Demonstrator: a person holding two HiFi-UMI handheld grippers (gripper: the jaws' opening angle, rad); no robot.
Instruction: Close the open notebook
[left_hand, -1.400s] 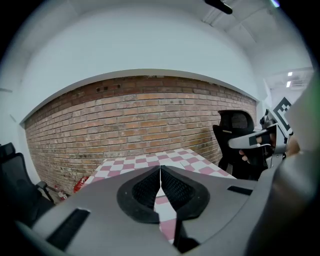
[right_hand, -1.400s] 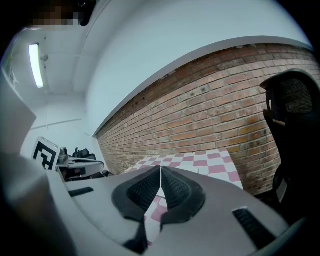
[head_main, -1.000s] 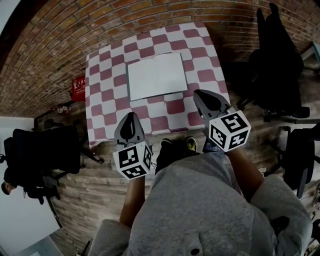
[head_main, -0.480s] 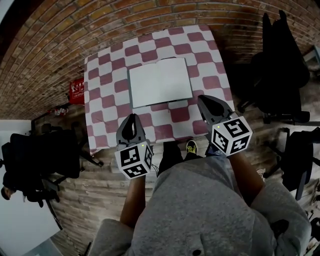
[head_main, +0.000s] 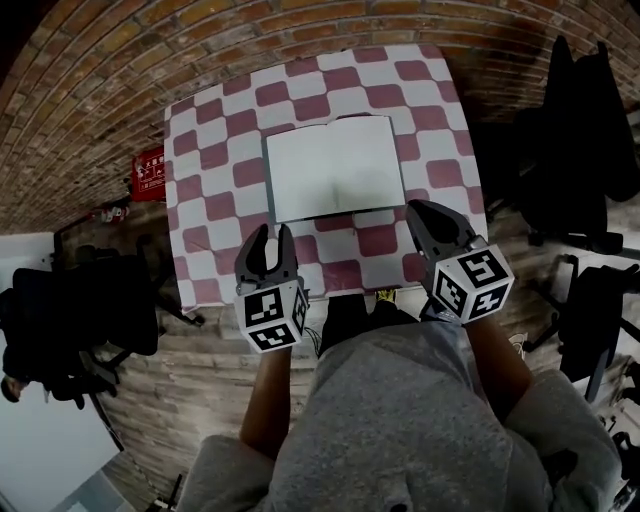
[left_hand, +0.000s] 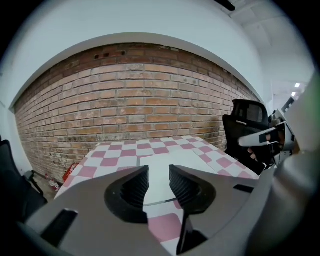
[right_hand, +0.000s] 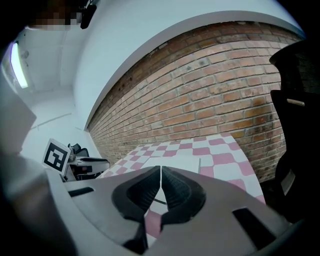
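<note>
The open notebook (head_main: 335, 168) lies flat, white pages up, in the middle of the pink-and-white checkered table (head_main: 215, 150). My left gripper (head_main: 265, 236) hovers over the table's near edge, short of the notebook's near left corner. Its jaws are opening and nothing is between them. Through the gap in the left gripper view (left_hand: 159, 176) I see the notebook (left_hand: 175, 157) ahead. My right gripper (head_main: 421, 210) is shut and empty, just off the notebook's near right corner. In the right gripper view (right_hand: 160, 171) the notebook (right_hand: 177, 162) shows beyond the tips.
A brick wall (left_hand: 140, 105) rises behind the table. Black office chairs stand to the left (head_main: 85, 310) and right (head_main: 575, 150). A red object (head_main: 150, 175) sits on the floor by the table's left side.
Both grippers have moved forward and down toward the table's near edge and the notebook. The left jaws, shut before, have parted. The notebook lies as before.
</note>
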